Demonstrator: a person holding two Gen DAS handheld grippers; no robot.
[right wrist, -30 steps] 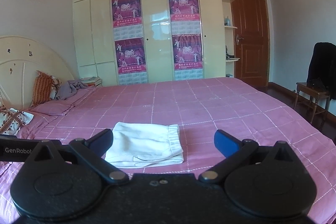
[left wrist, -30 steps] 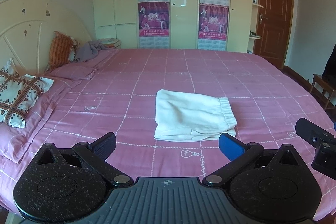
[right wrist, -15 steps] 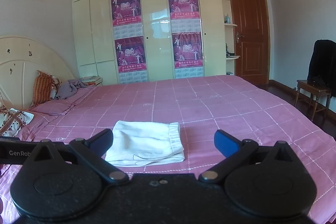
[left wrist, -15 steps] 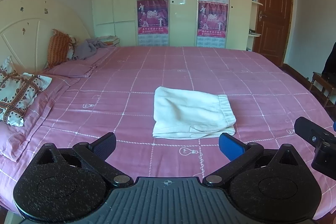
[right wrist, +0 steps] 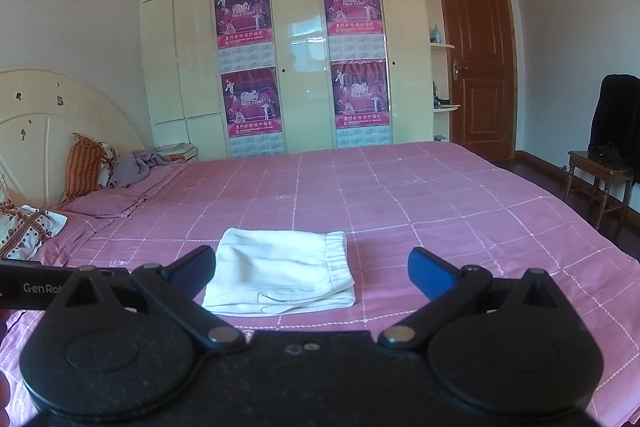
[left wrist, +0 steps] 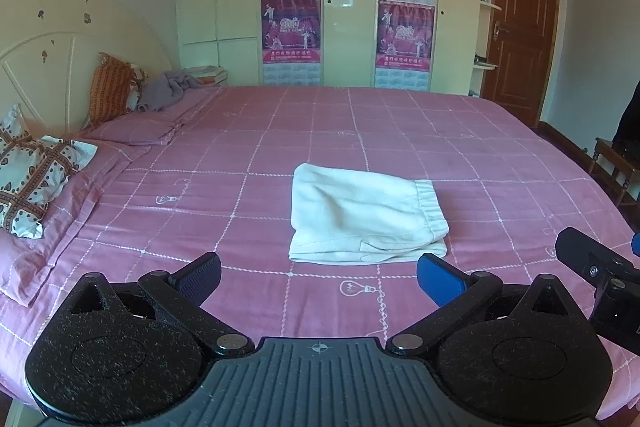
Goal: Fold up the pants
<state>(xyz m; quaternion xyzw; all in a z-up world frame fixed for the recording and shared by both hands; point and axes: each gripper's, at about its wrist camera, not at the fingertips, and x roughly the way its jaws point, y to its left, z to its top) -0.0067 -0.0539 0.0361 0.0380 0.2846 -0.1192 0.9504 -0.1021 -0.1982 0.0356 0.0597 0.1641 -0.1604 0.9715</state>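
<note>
White pants (left wrist: 362, 215) lie folded into a compact rectangle on the pink checked bedspread (left wrist: 360, 123), elastic waistband toward the right. My left gripper (left wrist: 318, 277) hovers just in front of the pants, open and empty, above the near edge of the bed. In the right wrist view the same folded pants (right wrist: 280, 269) sit a little left of centre, and my right gripper (right wrist: 312, 271) is open with nothing between its fingers, held back from the cloth. The right gripper's body (left wrist: 600, 279) shows at the right edge of the left wrist view.
Pillows (left wrist: 36, 171) and a crumpled grey cloth (left wrist: 168, 93) lie at the headboard (left wrist: 52, 43) on the left. A cream wardrobe (right wrist: 304, 39) with posters stands behind the bed. A brown door (right wrist: 480, 67) and a wooden chair (right wrist: 596, 183) with dark clothing are at the right.
Both grippers have drawn back and risen slightly; the view tilts up a little. The pants have not moved, and both grippers stay open.
</note>
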